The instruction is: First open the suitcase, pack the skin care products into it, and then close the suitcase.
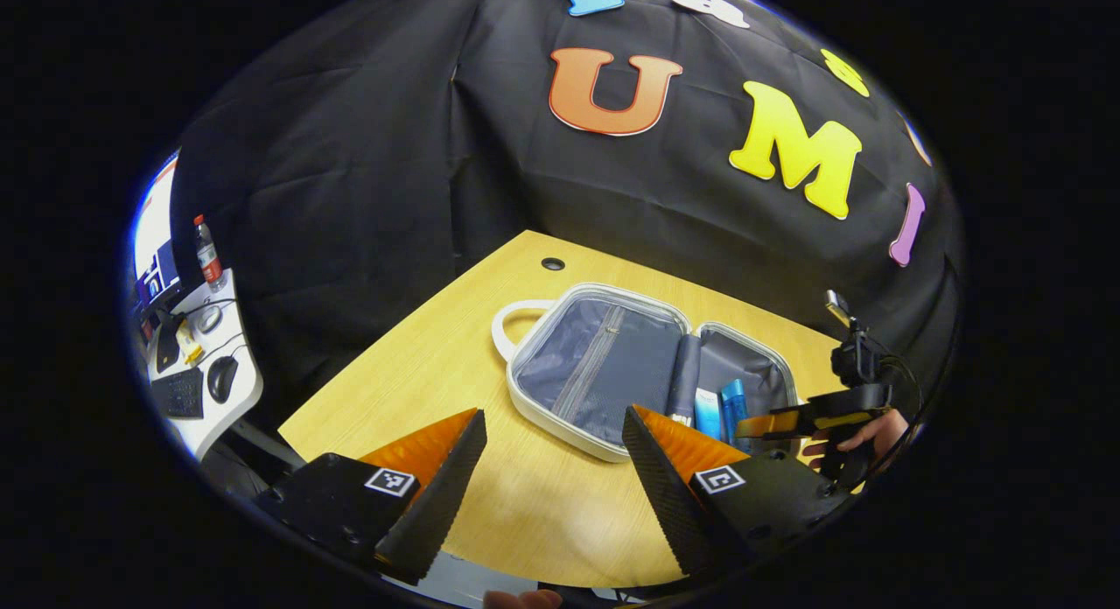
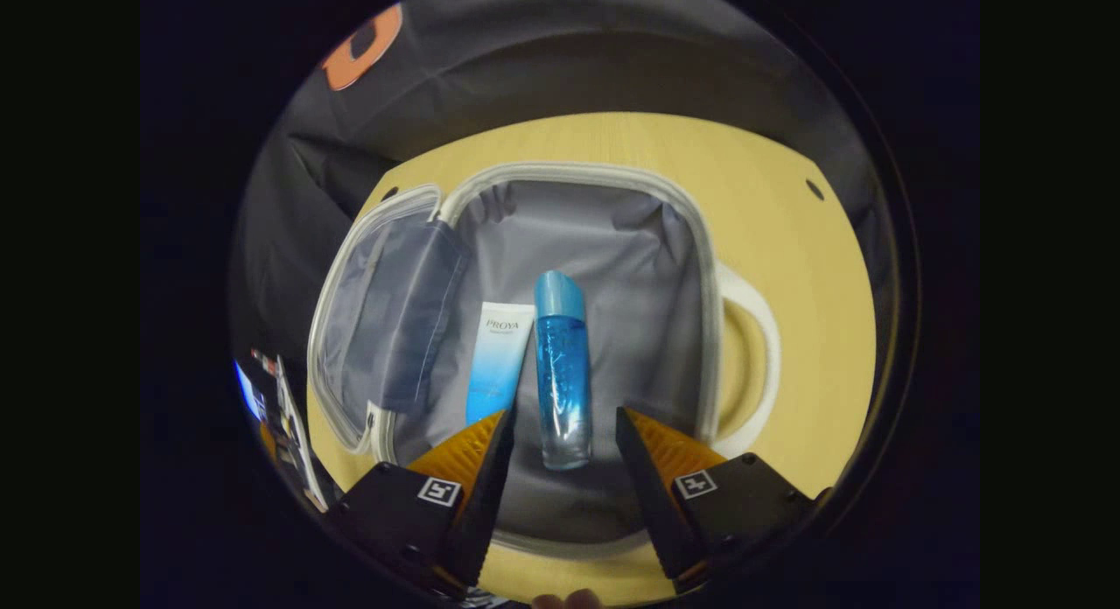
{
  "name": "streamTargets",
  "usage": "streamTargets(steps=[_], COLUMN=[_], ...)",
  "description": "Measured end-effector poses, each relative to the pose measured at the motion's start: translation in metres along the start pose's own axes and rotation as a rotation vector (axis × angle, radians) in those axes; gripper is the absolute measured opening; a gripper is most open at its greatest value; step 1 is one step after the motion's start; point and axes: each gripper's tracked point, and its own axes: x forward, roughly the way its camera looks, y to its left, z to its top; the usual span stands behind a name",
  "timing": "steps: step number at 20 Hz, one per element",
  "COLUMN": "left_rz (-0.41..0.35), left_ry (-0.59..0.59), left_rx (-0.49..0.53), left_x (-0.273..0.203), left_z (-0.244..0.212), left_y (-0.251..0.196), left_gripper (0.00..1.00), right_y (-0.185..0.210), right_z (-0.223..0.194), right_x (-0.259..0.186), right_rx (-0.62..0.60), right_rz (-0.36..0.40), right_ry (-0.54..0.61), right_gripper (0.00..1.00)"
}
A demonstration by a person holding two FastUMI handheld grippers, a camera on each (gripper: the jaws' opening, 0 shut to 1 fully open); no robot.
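Observation:
The white suitcase (image 1: 560, 421) lies open on the wooden table, its grey-lined lid flat to the left and its base half (image 2: 612, 241) to the right. Inside the base lie a blue bottle (image 2: 560, 373) with a blue cap and a white-and-blue tube (image 2: 497, 360) side by side; both also appear as the bottle (image 1: 733, 406) and tube (image 1: 707, 412). My right gripper (image 2: 564, 430) hangs open just above the bottle's lower end, not touching it. Farther off it appears as the right gripper (image 1: 770, 423), held by a hand. My left gripper (image 1: 553, 427) is open over the table before the lid.
The suitcase handle (image 2: 757, 346) lies on the table (image 1: 455, 346) beside the base; the lid's handle (image 1: 516, 316) points toward the back. A cable hole (image 1: 553, 263) sits near the table's far corner. A side desk (image 1: 197, 364) with keyboard, mouse and bottle stands to the left.

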Motion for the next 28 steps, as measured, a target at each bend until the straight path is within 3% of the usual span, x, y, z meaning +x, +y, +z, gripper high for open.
streamTargets(steps=[3,6,10,12,16,17,19,20,22,23,24,25,28], left_rz=[-0.033,-0.150,-0.276,-0.360,-0.439,-0.454,-0.467,-0.479,-0.468,-0.461,-0.468,-0.471,-0.483], left_ry=[-0.038,-0.073,-0.069,-0.054,0.032,0.065,0.120,0.133,0.140,0.151,0.162,0.172,0.208], left_rx=[0.030,0.002,-0.146,-0.280,-0.551,-0.596,-0.661,-0.699,-0.775,-0.789,-0.802,-0.815,-0.851], left_x=[0.012,0.022,0.056,0.078,0.147,0.159,0.183,0.194,0.215,0.224,0.231,0.235,0.243], left_z=[0.014,0.024,0.029,0.033,0.023,0.021,0.014,0.016,0.019,0.014,0.012,0.012,0.012], left_y=[0.012,0.016,0.034,0.039,0.061,0.067,0.070,0.068,0.071,0.074,0.074,0.070,0.059], left_gripper=[1.00,1.00,0.98,0.98,0.98,0.98,0.96,0.97,0.96,0.94,0.80,0.86,0.68], right_y=[-0.002,-0.001,0.004,0.001,-0.003,-0.006,-0.015,-0.017,-0.018,-0.020,-0.025,-0.027,-0.030], right_z=[0.014,0.028,0.023,0.018,0.012,0.011,0.013,0.011,0.007,0.006,0.006,0.006,0.008], right_x=[-0.034,-0.072,-0.115,-0.130,-0.135,-0.134,-0.135,-0.135,-0.133,-0.132,-0.131,-0.131,-0.131], right_rx=[-0.084,-0.239,-0.342,-0.344,-0.357,-0.344,-0.312,-0.295,-0.261,-0.250,-0.247,-0.244,-0.219], right_rz=[0.010,0.027,0.080,0.089,0.106,0.095,0.066,0.061,0.060,0.052,0.040,0.032,0.025], right_ry=[-0.118,-0.246,-0.335,-0.352,-0.342,-0.335,-0.338,-0.338,-0.319,-0.314,-0.314,-0.314,-0.317], right_gripper=[0.76,0.81,0.82,0.81,0.81,0.77,0.81,0.77,0.77,0.77,0.81,0.81,0.81])
